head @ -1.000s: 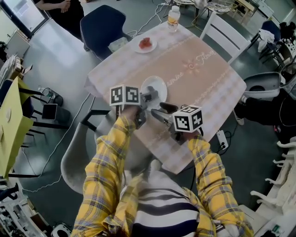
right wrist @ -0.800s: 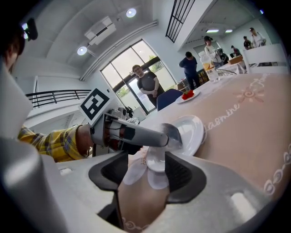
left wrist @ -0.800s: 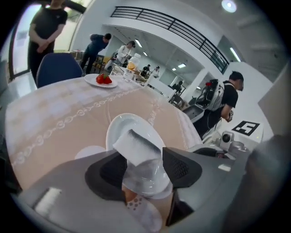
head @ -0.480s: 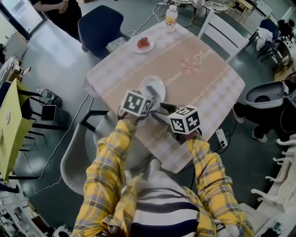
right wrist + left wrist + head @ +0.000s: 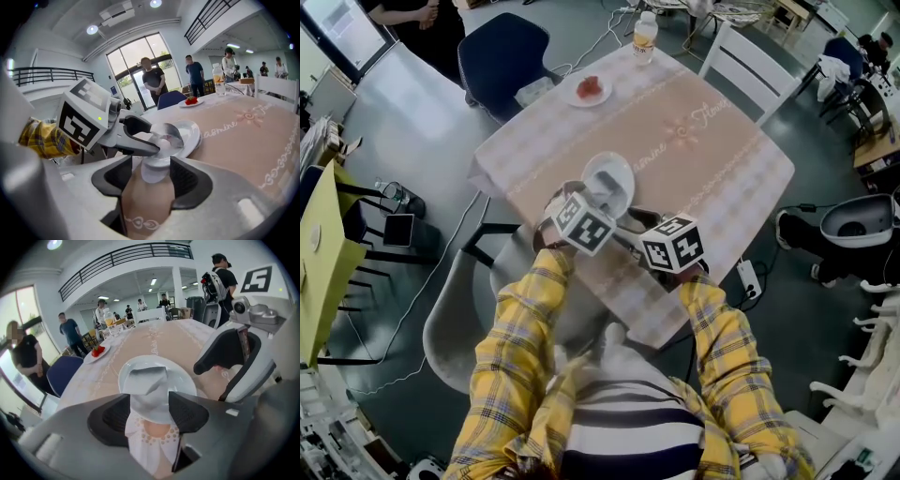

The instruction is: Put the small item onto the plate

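A white plate [image 5: 628, 174] sits near the table's front left edge. A small folded pale-grey item [image 5: 147, 378] lies on it, and also shows as the item [image 5: 168, 135] in the right gripper view. My left gripper [image 5: 604, 201] reaches over the plate's near rim with its jaws spread wide. Its pads [image 5: 113, 416] stand apart from the item, which lies just past them. My right gripper [image 5: 630, 223] hovers beside it to the right, open, with only tablecloth between its jaws [image 5: 150, 174]. The left gripper's dark fingers [image 5: 140, 144] flank the item.
A second plate with a red item [image 5: 591, 89] and a bottle [image 5: 646, 36] stand at the table's far side. A blue chair [image 5: 502, 52] and a white chair [image 5: 750, 61] border the table. People stand around in the background.
My left gripper's marker cube has swung right and rolled over, closer to the right gripper. Its fingers stay at the plate. The right gripper has barely moved.
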Action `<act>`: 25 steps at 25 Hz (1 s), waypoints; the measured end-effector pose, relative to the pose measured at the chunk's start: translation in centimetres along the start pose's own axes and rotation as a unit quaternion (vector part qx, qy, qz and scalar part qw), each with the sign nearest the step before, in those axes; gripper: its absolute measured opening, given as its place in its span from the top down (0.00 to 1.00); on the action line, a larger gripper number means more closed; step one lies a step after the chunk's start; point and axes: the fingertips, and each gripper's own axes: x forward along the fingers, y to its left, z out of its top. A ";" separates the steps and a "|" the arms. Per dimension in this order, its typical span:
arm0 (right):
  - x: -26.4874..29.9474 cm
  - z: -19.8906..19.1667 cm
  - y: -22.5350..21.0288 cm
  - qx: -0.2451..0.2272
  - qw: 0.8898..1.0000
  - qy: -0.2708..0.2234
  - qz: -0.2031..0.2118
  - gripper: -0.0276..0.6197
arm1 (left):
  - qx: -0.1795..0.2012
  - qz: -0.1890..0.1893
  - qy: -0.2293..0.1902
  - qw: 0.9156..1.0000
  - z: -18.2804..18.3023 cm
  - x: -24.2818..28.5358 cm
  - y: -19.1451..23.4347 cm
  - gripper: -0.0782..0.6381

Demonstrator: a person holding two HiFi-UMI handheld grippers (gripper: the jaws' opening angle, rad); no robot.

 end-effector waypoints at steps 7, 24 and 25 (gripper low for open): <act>-0.4 -0.4 0.6 -0.004 1.000 0.004 -0.007 0.57 | -0.074 -0.021 -0.026 0.997 -0.4 -0.6 -0.3 0.53; -1.2 -0.9 1.5 -0.005 1.000 -0.005 -0.012 0.59 | -0.189 -0.083 -0.046 0.977 -0.2 -3.8 -1.0 0.72; -1.2 -0.8 1.6 -0.009 1.000 -0.006 -0.014 0.60 | -0.211 -0.087 -0.070 0.971 0.1 -4.2 -1.0 0.75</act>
